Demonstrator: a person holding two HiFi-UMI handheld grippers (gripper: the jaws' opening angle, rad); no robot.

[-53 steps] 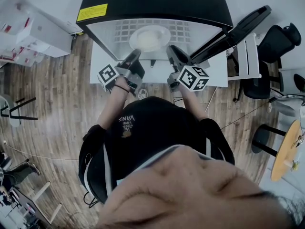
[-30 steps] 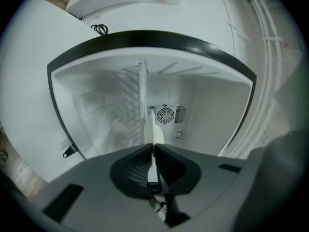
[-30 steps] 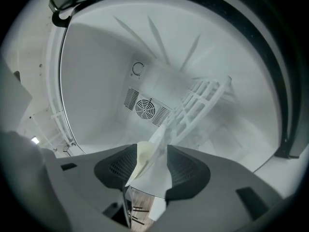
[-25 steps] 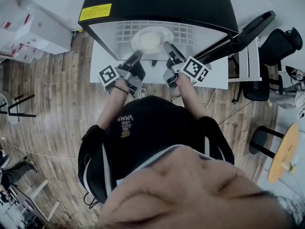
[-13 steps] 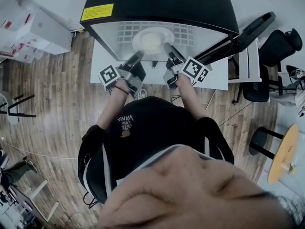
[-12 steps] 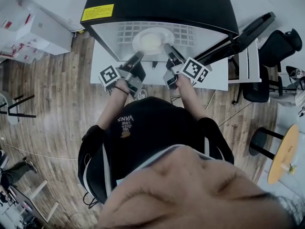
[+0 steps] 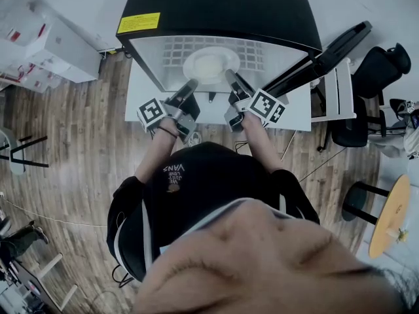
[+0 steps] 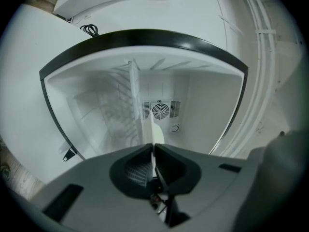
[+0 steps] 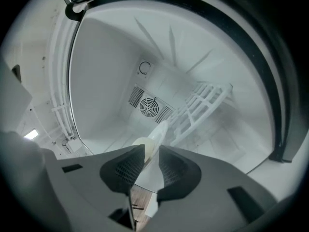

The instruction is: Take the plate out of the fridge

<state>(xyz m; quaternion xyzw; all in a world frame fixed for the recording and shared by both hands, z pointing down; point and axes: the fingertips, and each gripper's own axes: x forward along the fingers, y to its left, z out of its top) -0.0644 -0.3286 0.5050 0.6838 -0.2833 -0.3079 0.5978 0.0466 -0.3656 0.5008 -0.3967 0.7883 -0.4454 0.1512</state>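
Right, the grasp step looks done. My left hand-held gripper [image 7: 191, 84] is pinched shut on the near-left rim of the plate [image 7: 211, 64], and the right hand-held gripper [image 7: 230, 76] is clamped on the near-right rim (rim sits between the pads in both gripper views). The plate is on the wire shelf [image 7: 258, 44] inside the fridge [image 7: 216, 5], mid-width, toward the front edge. Next, I reckon: lift slightly off the wires, then pull straight back, both sides level.

Right gripper [image 7: 230, 76] jaws narrowed since a second ago, apparently clamping plate [image 7: 211, 64] rim.
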